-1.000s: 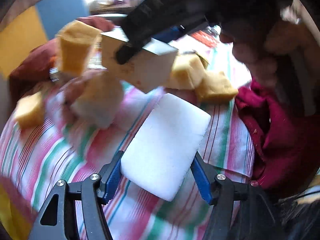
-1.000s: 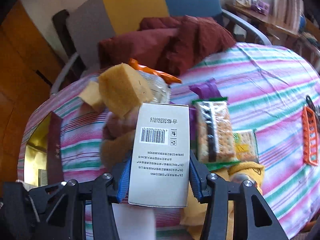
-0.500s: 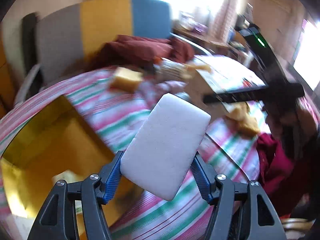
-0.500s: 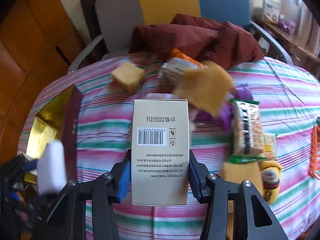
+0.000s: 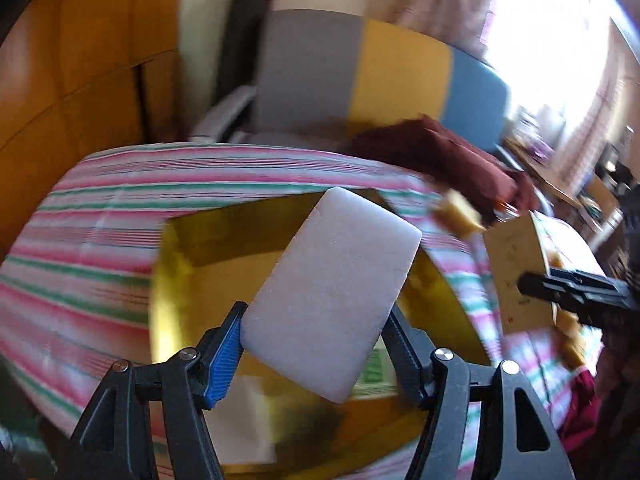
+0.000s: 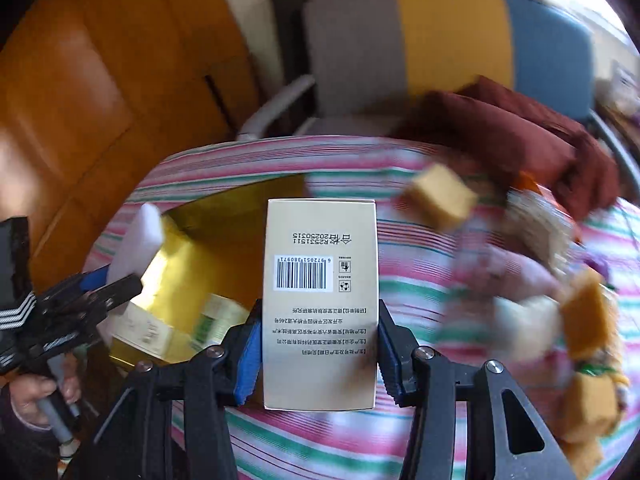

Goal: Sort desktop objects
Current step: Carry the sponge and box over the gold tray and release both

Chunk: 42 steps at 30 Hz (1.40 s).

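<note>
The striped tablecloth (image 6: 328, 440) is seen under everything, and the places below are given from the gold box (image 5: 208, 248), an open container that lies on this cloth.

Behind the gold box, past the table edge, a chair with grey, yellow and blue panels (image 6: 448, 36) is seen, and a dark red cloth (image 6: 504, 128) is heaped behind the box and to its right.

Inside the gold box, near its front, a pale packet with green print (image 6: 216, 320) is seen, blurred.

Over the gold box, the white foam block (image 5: 332, 296) is held tilted in the left gripper (image 5: 316, 344). The jaws are spread moderately wide, and the blue pads (image 5: 224, 356) are pressed on the two sides of the block. The hand (image 6: 28, 396) that holds this gripper is seen in the right wrist view, in front of the box.

Just to the right of the gold box, the beige carton with a barcode (image 6: 320, 304) is pinched upright in the right gripper (image 6: 318, 354). Its jaws are set narrower, and both pads are pressed on the long sides of the carton.

To the right of the gold box, several yellow sponge cubes (image 6: 440, 196) are scattered on the cloth, blurred. Whether they touch each other cannot be told.
</note>
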{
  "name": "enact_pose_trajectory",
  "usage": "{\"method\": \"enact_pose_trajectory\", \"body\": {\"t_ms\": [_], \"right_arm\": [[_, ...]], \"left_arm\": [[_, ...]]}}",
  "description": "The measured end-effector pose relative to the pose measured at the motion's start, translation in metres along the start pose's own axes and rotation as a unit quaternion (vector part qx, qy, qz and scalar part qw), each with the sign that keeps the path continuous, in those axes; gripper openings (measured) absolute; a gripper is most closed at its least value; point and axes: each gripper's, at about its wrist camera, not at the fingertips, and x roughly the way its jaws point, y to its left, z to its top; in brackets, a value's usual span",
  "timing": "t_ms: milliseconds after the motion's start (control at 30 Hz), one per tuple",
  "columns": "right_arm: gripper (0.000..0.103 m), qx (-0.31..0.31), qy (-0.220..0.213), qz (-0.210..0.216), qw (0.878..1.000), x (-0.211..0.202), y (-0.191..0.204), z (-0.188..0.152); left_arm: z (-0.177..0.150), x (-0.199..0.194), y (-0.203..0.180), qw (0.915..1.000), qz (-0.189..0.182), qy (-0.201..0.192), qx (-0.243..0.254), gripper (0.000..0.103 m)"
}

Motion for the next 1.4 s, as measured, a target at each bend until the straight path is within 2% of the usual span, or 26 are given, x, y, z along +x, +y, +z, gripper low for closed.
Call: {"method": "enact_pose_trajectory", "body": {"t_ms": [167, 300, 433, 733, 800, 867, 1000, 1133, 1267, 1400], "right_arm": [[0.05, -0.04, 0.019, 0.03, 0.999, 0.043, 0.062, 0.021], [0.05, -0.058, 0.039, 0.034, 0.997, 0.079, 0.098, 0.035], [0.05, -0.063, 0.064, 0.028, 0.996, 0.112, 0.115, 0.045], [0.052, -0.021, 0.108, 0.041, 0.993, 0.166, 0.125, 0.064], [0.058, -0.008, 0.117, 0.057, 0.991, 0.175, 0.127, 0.065], [0.064, 0.006, 0.124, 0.081, 0.989, 0.178, 0.128, 0.064], [0.067, 0.033, 0.127, 0.119, 0.984, 0.178, 0.128, 0.061], [0.067, 0.038, 0.125, 0.125, 0.983, 0.167, 0.127, 0.052], [0.067, 0.028, 0.104, 0.119, 0.987, 0.145, 0.127, 0.045], [0.069, 0.016, 0.079, 0.107, 0.991, 0.121, 0.122, 0.04]], "left_arm": [[0.007, 0.01, 0.042, 0.9981, 0.045, 0.001, -0.043, 0.068], [0.012, 0.029, 0.066, 0.9958, 0.052, 0.013, -0.075, 0.068], [0.014, 0.046, 0.082, 0.9931, 0.053, 0.029, -0.1, 0.068], [0.016, 0.071, 0.102, 0.9882, 0.051, 0.054, -0.134, 0.071], [0.015, 0.073, 0.105, 0.9874, 0.047, 0.059, -0.139, 0.072], [0.011, 0.072, 0.108, 0.9858, 0.044, 0.061, -0.15, 0.072], [0.005, 0.064, 0.113, 0.9854, 0.051, 0.053, -0.153, 0.073], [0.001, 0.063, 0.115, 0.9847, 0.059, 0.063, -0.152, 0.074], [0.0, 0.063, 0.113, 0.9836, 0.056, 0.07, -0.156, 0.075], [-0.004, 0.054, 0.105, 0.9852, 0.062, 0.059, -0.149, 0.075]]}}
